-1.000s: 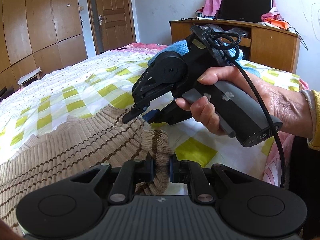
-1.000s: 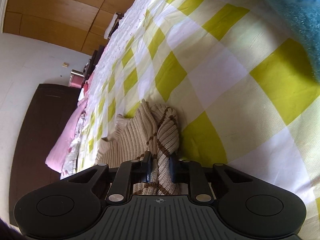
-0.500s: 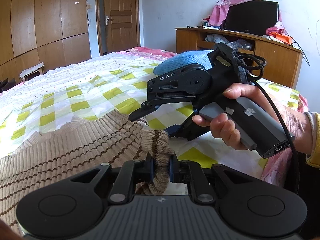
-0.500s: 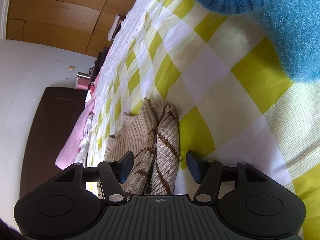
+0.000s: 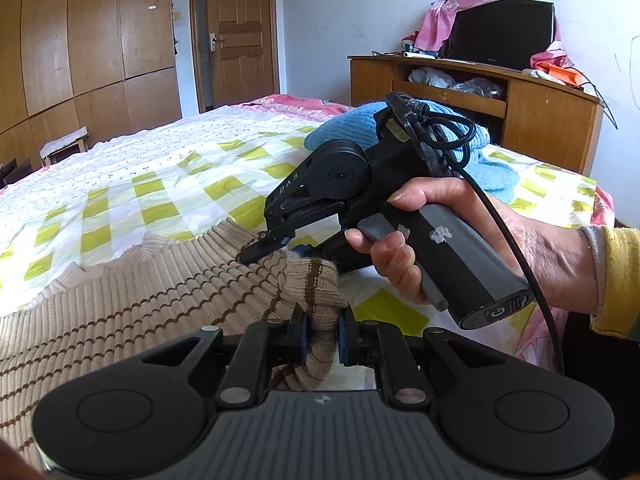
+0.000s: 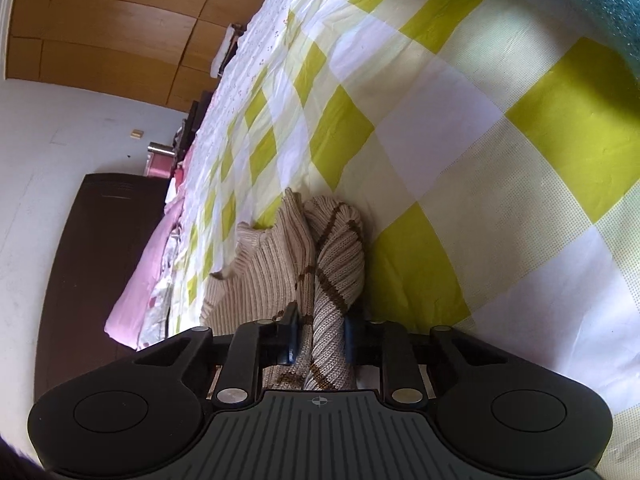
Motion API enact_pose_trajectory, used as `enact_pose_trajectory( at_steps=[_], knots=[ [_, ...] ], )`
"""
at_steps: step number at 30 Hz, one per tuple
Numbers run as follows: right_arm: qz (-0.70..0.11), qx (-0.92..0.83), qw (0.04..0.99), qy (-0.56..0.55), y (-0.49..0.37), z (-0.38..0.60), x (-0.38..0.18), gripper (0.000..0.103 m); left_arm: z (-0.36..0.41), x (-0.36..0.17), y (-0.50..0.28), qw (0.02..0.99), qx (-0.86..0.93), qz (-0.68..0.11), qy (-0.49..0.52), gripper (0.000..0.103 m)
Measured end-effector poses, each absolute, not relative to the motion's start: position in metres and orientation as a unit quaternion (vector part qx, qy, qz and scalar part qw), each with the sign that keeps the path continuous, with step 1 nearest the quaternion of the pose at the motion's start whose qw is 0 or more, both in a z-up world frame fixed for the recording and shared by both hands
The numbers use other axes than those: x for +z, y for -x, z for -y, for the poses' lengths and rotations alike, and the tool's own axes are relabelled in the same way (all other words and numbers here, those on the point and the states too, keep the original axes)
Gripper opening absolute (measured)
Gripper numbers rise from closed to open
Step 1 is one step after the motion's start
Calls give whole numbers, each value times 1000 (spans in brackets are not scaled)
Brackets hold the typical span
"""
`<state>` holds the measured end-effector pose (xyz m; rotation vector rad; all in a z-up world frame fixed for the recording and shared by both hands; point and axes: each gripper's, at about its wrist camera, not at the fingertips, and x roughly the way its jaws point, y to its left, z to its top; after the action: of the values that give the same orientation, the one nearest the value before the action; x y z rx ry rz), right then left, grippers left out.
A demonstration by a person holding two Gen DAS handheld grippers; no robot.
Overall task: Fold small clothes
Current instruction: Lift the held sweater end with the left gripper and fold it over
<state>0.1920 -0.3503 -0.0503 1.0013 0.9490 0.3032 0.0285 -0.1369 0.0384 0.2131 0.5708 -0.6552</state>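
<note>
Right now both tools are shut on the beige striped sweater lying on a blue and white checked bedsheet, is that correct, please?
Not quite: the bedsheet is yellow-green and white checked, as the right wrist view shows. Otherwise correct: the left tool and right tool are both shut on the beige striped sweater.

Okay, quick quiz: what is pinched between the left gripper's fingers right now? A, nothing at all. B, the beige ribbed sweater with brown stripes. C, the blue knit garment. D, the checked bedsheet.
B: in the left wrist view the left gripper is shut on a bunched fold of the beige ribbed sweater.
</note>
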Motion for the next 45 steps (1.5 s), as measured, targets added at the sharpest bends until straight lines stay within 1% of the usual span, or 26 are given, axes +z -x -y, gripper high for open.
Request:
enact_pose_trajectory(
  at_steps=[7,12,20,26,33,38,44,45],
  knots=[
    [-392,155,791,-443,-183,336,-14,17,105,52,-27,912,-316,-256,-46,20],
    [-371,168,793,-453,-181,308,15,16,64,63,-20,924,-302,-235,-3,20],
    [-365,213,811,-404,-203,211,62,16,-22,74,-9,949,-235,-196,76,19],
    [-400,240,812,-352,-222,122,58,16,-79,59,-9,958,-168,-211,97,19],
    [-454,245,813,-270,-232,35,26,16,-113,39,-12,953,-118,-258,101,19],
    [-463,246,824,-217,-230,5,14,16,-123,33,-12,947,-112,-286,100,19],
    [-475,248,821,-195,-236,-10,13,17,-131,45,4,953,-103,-262,108,19],
    [-478,250,819,-195,-236,-11,12,19,-132,46,6,955,-100,-258,106,19]
  ],
)
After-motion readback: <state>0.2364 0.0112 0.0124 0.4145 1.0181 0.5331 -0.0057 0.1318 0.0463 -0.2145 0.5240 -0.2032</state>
